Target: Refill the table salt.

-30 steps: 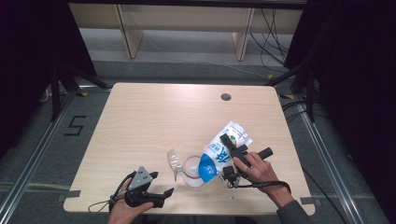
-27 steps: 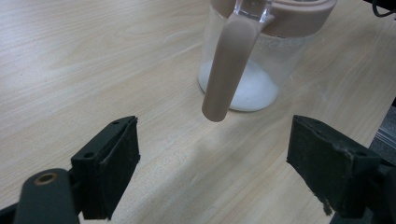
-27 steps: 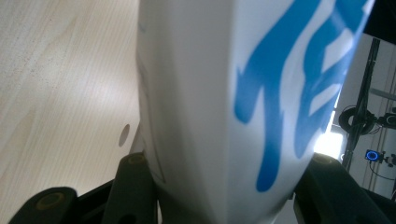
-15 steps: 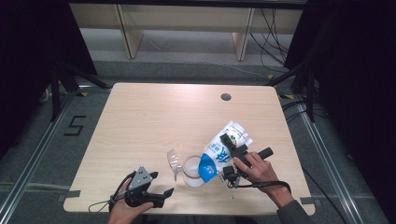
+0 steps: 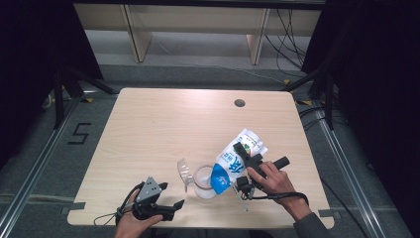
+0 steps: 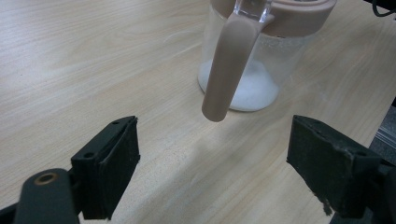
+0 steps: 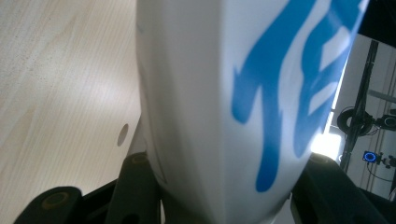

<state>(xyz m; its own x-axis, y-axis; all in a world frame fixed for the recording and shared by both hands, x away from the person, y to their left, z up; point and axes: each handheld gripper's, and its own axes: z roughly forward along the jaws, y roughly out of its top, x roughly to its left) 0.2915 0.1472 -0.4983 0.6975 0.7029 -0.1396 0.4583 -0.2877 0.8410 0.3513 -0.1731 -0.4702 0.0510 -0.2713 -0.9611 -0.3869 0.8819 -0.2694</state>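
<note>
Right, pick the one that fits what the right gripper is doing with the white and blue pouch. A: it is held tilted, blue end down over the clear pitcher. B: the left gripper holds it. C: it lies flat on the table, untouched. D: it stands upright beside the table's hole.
A: the right gripper clamps the pouch, tilted blue end down over the pitcher.

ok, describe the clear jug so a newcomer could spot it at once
On the light wooden table, look at the near edge, between the two hands. The clear jug stands there under the tilted white-and-blue pouch held by the right gripper. It is the one see-through container, with a beige rim and handle and white powder at the bottom.
</note>
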